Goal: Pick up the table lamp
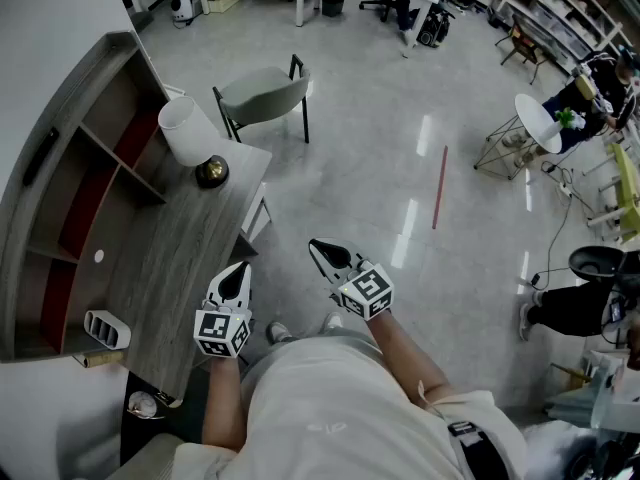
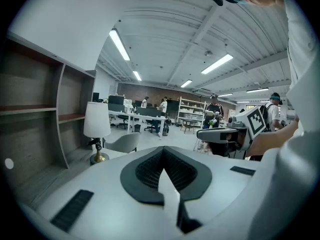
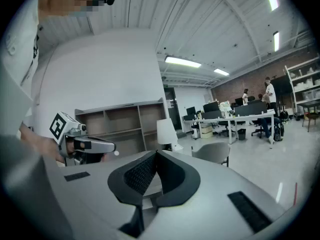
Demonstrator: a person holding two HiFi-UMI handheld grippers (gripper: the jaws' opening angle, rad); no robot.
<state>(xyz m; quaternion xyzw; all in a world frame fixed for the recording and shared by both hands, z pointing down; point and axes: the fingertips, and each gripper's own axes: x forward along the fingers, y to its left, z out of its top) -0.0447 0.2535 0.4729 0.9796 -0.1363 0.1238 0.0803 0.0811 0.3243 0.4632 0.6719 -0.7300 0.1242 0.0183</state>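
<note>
The table lamp [image 1: 193,140] stands upright at the far end of the desk [image 1: 185,258], ahead of both grippers and well apart from them. We see its white shade over a brass-coloured base. In the left gripper view the table lamp [image 2: 97,122] appears to the left of that gripper's jaw tips. In the right gripper view the table lamp [image 3: 166,131] sits just above that gripper's jaw tips, further off.

The left gripper [image 1: 241,270] is held over the near edge of the desk and points roughly toward the lamp. We read its jaws in its own view: the left gripper [image 2: 163,149] has both dark ribbed pads pressed together at the tip, with nothing between them. It touches neither the lamp nor the desk.

The right gripper [image 1: 319,250] is held to the right of the left one, over the floor [image 1: 400,168] just off the desk edge. In its own view the right gripper [image 3: 154,153] likewise has its jaws pressed together and holds nothing.

To the left of the left gripper, a shelf unit [image 1: 75,183] lines the desk. Beyond the lamp, a chair [image 1: 265,93] stands on the floor.
</note>
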